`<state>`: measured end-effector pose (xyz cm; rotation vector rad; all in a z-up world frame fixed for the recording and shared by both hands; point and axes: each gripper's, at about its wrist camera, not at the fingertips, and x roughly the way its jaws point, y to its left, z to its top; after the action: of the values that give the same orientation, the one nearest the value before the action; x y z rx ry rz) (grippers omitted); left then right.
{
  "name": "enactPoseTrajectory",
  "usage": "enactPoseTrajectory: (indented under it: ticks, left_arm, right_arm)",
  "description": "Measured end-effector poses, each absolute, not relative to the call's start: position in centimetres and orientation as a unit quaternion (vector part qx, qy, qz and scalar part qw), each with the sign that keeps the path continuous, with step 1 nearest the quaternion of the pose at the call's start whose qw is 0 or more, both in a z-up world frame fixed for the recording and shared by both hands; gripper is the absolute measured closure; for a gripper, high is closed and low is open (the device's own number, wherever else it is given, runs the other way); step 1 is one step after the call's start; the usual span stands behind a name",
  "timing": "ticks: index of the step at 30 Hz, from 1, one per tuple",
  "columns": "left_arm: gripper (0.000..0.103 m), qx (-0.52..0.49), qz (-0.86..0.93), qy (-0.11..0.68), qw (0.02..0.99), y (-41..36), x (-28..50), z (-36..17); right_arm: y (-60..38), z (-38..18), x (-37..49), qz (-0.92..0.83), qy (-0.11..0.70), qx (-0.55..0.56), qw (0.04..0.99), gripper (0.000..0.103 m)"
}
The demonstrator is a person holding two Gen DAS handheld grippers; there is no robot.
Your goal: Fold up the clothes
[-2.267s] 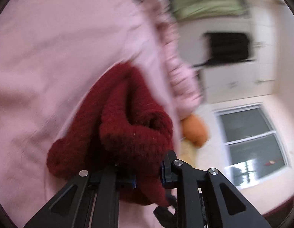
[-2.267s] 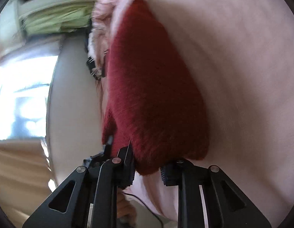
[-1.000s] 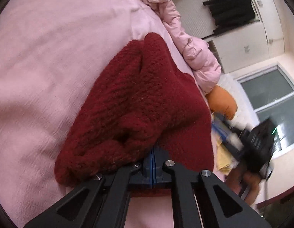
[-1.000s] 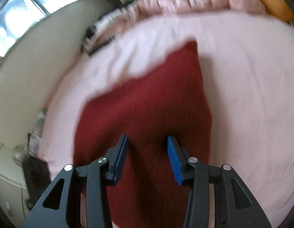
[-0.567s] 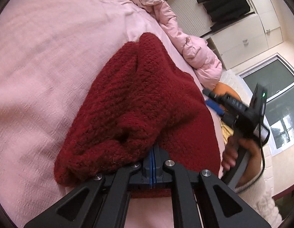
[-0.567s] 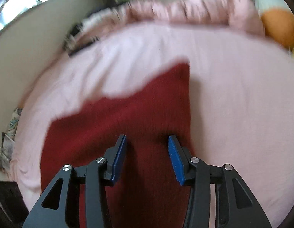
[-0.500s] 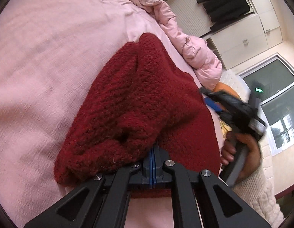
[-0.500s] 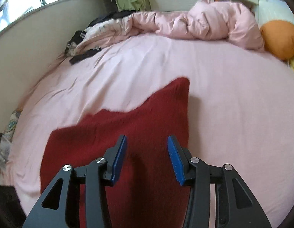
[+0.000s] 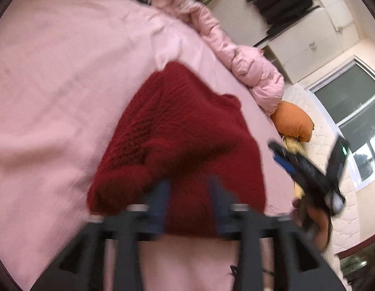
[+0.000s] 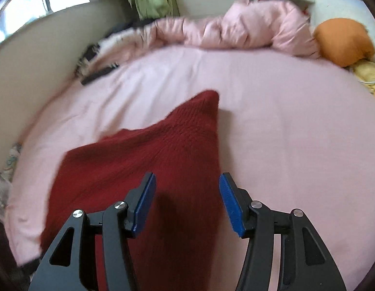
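Note:
A dark red knitted sweater [image 9: 177, 145] lies folded on the pink bed sheet [image 9: 66, 72]. My left gripper [image 9: 190, 194] is open just above its near edge, blurred by motion, with nothing between its fingers. In the right wrist view the sweater [image 10: 148, 160] spreads flat ahead and to the left. My right gripper [image 10: 186, 194] is open and empty above the sweater's near right part. The right gripper also shows in the left wrist view [image 9: 306, 169], held in a hand at the right.
A bunched pink duvet [image 10: 236, 31] lies along the far side of the bed, beside an orange cushion [image 10: 342, 41] and yellow cloth [image 10: 367, 75]. Dark items [image 10: 97, 72] lie at the far left by the wall. A wardrobe [image 9: 308, 29] and a window [image 9: 357, 121] stand beyond.
My left gripper has opened and let go of the sweater's edge, pulling back slightly. My right gripper stays open and has drawn back a little over the sweater.

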<state>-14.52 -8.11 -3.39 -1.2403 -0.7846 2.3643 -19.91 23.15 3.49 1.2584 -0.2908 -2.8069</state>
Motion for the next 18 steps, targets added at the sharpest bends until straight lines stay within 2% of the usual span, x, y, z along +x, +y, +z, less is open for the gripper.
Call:
enactPoseTrajectory:
  ticks: [2,5,7,10,18]
  left_arm:
    - [0.012,-0.422,0.863,-0.231,0.156,-7.6,-12.3,-1.4]
    - [0.012,-0.383,0.907,-0.136,0.108,-6.3,-8.0,1.4]
    - [0.012,-0.377,0.917,-0.104,0.079,-5.7,-5.7,2.0]
    - [0.011,-0.384,0.917,-0.095,0.052,-4.8,-2.9,1.7]
    - [0.011,-0.413,0.910,-0.036,0.030,-2.1,-0.7,0.1]
  right_arm:
    - [23.0,4.9,-15.5,-0.911,-0.084,0.403,0.025,0.031]
    - [21.7,5.7,-9.6,-0.914,-0.063,0.400,0.009,0.029]
    - [20.6,5.8,-6.0,-0.920,-0.044,0.390,0.000,0.028]
    - [18.7,5.4,-2.3,-0.917,-0.014,0.399,-0.029,0.023]
    - [18.7,3.6,0.7,-0.907,-0.064,0.412,-0.054,0.023]
